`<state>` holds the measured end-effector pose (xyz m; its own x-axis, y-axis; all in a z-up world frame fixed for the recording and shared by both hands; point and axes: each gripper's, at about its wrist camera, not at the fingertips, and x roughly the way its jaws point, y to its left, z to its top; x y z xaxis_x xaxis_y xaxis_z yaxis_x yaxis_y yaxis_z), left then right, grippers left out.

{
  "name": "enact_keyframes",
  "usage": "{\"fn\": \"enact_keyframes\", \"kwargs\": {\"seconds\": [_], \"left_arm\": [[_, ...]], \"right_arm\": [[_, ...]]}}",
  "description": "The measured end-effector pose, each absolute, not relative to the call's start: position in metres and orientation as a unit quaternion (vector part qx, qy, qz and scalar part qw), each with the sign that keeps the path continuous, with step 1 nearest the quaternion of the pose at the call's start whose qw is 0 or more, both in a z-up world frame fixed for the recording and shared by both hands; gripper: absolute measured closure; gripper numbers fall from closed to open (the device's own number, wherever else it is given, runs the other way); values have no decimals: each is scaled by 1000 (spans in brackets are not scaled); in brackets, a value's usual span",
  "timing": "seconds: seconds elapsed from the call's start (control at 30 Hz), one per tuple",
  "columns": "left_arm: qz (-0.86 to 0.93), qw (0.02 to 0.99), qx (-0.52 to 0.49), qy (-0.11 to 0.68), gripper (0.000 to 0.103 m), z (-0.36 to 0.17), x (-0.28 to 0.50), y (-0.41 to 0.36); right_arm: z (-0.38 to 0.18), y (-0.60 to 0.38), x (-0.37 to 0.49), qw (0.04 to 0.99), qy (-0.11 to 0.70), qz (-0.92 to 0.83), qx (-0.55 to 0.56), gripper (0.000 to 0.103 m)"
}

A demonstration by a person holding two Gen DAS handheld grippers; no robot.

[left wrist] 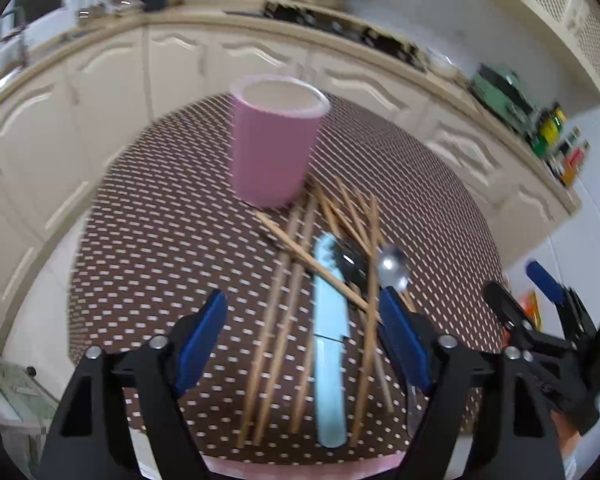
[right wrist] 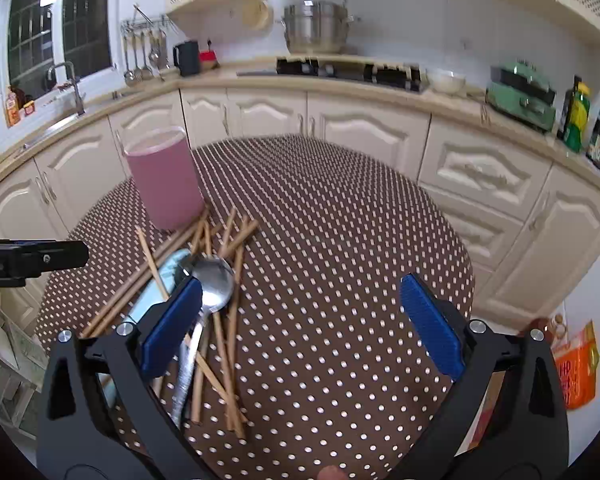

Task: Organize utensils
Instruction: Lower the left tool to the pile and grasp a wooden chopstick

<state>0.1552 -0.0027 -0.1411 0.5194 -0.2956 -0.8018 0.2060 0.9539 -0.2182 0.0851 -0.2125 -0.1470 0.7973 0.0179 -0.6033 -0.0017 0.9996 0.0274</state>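
Both grippers hang over the dotted desk (right wrist: 340,240), jaws apart, gripping nothing: left gripper (left wrist: 304,336), right gripper (right wrist: 300,320). Chopsticks (left wrist: 284,320), knife (left wrist: 330,360) and spoon (right wrist: 216,280) lie heaped beside the pink cup (left wrist: 272,148).

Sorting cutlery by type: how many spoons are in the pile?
2: a silver spoon atop the chopsticks, and a dark spoon left of it, beside the blue utensil. More may be hidden.

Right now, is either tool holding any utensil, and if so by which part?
Nothing is held. The left tool is open above the chopsticks and light blue knife; the right tool is open, with the metal spoon lying free beside its left finger.
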Motion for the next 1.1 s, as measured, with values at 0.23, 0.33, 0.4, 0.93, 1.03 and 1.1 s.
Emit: {"fn": "enact_keyframes", "kwargs": {"seconds": [0.23,0.33,0.4,0.93,1.03,1.1], "left_arm": [[-190,840,24,507,49,-165,172,-59],[-183,834,56,517,54,-175,182,-76],[-179,830,70,524,59,-180,187,-82],[-190,820,102,530,97,-191,204,-107],[-177,831,85,521,97,-184,188,-90],[-175,838,68,513,97,-179,184,-80]], "right_arm": [[-160,-226,83,940,339,6,35,6],[-164,-234,81,938,344,5,45,6],[-165,-238,81,936,348,6,52,6],[-171,-244,91,929,363,19,71,6],[-172,-241,94,929,364,22,70,6],[-172,-240,96,928,365,24,69,6]]}}
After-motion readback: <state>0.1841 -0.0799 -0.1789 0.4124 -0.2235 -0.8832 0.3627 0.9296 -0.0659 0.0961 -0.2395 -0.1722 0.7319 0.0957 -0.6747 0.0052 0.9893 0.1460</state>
